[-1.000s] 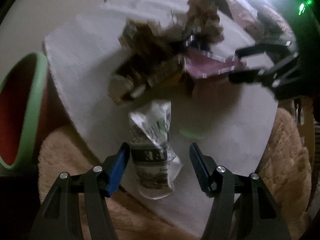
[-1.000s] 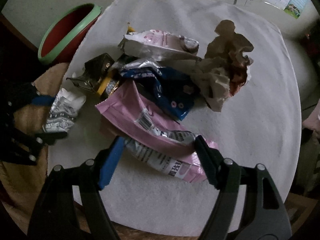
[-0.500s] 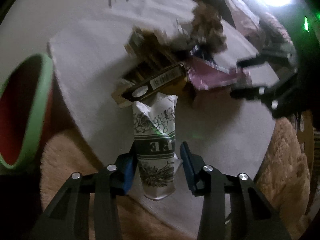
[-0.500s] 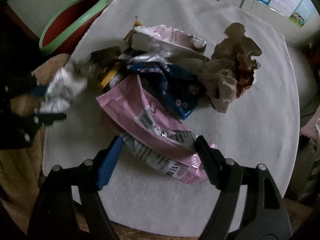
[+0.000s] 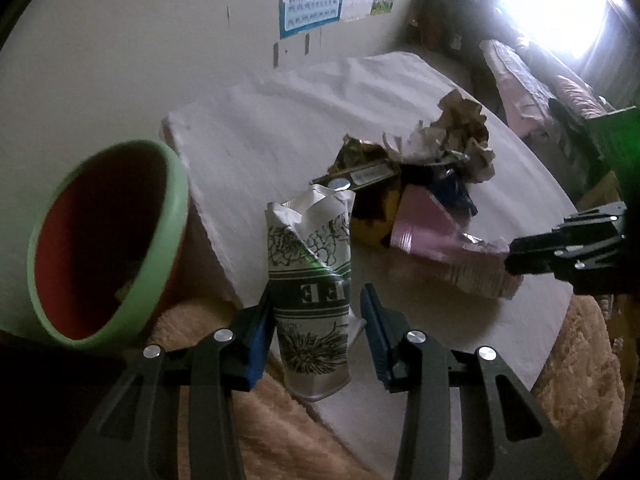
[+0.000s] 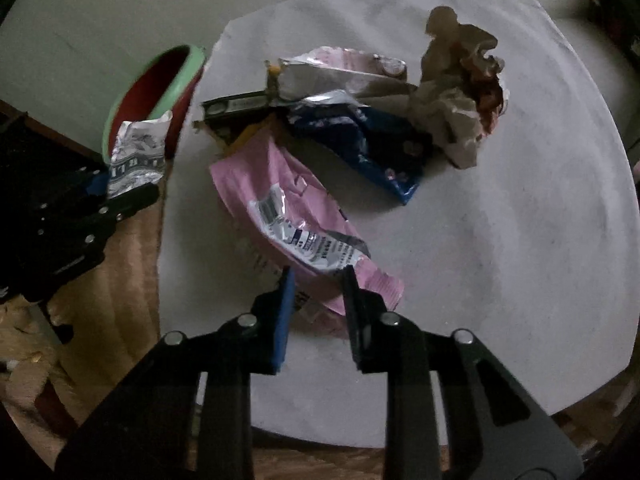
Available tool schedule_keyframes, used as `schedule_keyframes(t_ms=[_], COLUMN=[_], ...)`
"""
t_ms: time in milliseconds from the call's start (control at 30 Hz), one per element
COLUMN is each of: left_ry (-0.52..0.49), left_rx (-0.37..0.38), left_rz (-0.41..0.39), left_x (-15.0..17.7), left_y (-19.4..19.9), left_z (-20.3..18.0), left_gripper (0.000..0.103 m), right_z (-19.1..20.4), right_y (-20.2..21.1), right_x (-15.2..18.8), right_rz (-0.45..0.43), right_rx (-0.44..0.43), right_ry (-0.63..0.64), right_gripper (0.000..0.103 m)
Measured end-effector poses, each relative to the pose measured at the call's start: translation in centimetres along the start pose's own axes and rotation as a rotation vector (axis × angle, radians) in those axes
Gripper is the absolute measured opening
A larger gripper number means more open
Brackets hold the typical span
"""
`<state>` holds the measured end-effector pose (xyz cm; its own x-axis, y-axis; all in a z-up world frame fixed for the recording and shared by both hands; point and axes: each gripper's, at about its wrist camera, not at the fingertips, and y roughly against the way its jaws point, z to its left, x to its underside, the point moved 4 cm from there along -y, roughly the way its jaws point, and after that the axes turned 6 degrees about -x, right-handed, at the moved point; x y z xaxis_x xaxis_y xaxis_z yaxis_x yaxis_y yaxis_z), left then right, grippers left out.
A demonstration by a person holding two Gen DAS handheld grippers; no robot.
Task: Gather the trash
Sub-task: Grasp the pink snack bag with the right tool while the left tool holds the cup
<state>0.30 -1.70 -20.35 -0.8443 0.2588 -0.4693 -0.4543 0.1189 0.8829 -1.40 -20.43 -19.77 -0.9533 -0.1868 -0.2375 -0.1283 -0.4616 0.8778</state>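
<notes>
1. The left gripper (image 5: 316, 336), jaws clamped on the printed paper cup (image 5: 310, 280) beside the bin (image 5: 108, 240), could crush it loose.
2. The right gripper (image 6: 316, 300), jaws closing on the pink wrapper (image 6: 288, 216) on the table (image 6: 520, 240), seemingly catches only its edge; it may slip.

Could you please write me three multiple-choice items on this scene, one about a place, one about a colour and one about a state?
1. Where is the bin?
A. beside the cloth's corner
B. on the middle of the cloth
C. beneath the brown paper

2. What colour is the bin's rim?
A. blue
B. green
C. white

3. What is in the left gripper?
A. nothing
B. the pink wrapper
C. the printed white wrapper

Answers:
1. A, the bin stands off the cloth, at its corner.
2. B, a green rim rings a red inside.
3. C, the left wrist view shows it upright between the jaws, while the right gripper is closing its jaws over the pink one's end.
</notes>
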Motion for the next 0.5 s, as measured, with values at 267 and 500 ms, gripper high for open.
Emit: schedule_keyframes(t_ms=[267,500], left_ry=[-0.003,-0.008], left_rx=[-0.034,-0.051], left_rz=[-0.045,-0.043], left_x=[-0.5,-0.5], left_y=[1.0,0.9], left_z=[0.3,0.5], left_gripper=[0.040,0.040], right_z=[-0.8,0.5], right_y=[1.4,-1.3], right_x=[-0.2,-0.1], right_rz=[-0.065,-0.013], right_rx=[0.025,0.011], right_ry=[-0.031,0.028], right_gripper=[0.047,0.060])
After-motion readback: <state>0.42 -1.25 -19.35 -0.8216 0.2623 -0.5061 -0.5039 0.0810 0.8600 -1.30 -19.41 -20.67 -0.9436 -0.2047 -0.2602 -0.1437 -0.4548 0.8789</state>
